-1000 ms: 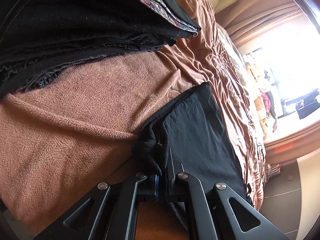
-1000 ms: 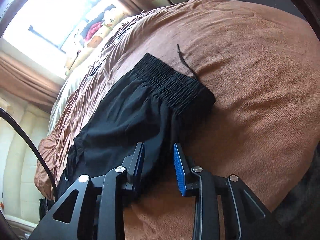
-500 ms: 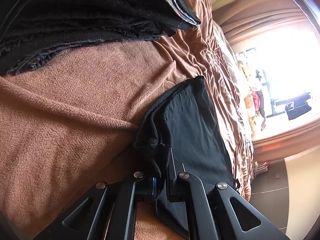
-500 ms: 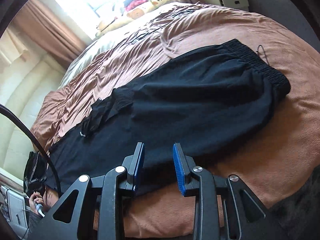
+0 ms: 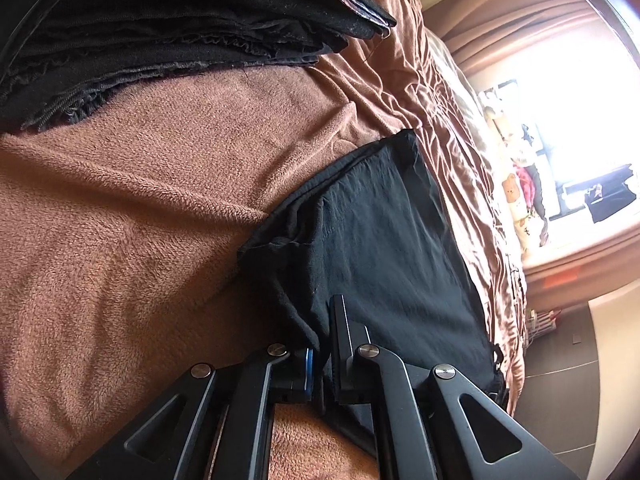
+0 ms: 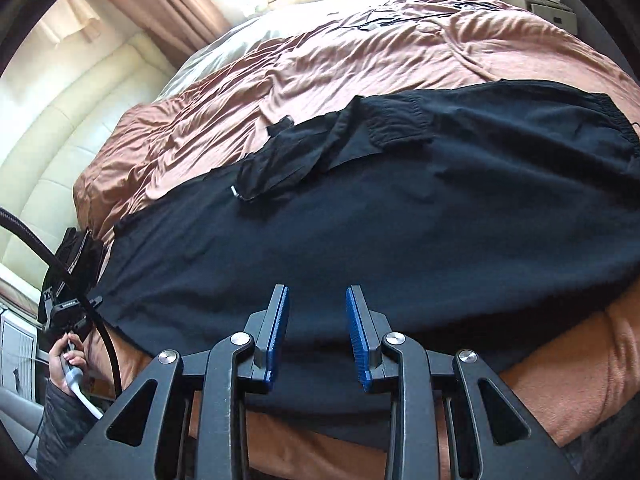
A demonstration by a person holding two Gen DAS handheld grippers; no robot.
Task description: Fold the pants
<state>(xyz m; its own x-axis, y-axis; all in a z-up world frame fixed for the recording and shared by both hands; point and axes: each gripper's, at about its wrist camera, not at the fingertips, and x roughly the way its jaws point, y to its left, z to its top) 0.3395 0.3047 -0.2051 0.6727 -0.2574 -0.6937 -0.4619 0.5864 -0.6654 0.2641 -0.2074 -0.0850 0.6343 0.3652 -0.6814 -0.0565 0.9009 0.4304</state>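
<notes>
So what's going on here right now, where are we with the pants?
The black pants lie spread lengthwise across the brown blanket on the bed. The left gripper has its jaws shut on the hem end of the pants. The right gripper hovers over the near edge mid-length, jaws open and holding nothing. A pile of dark folded clothes sits nearby. No fold is visible yet.

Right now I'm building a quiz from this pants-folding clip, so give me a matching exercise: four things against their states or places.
Things:
1. left gripper
2. right gripper
3. pants
4. stack of dark clothes

States:
A. open, above black fabric
B. piled on the brown blanket
C. shut on a bunched fabric edge
D. spread lengthwise across the bed

Pairs: 1-C, 2-A, 3-D, 4-B
</notes>
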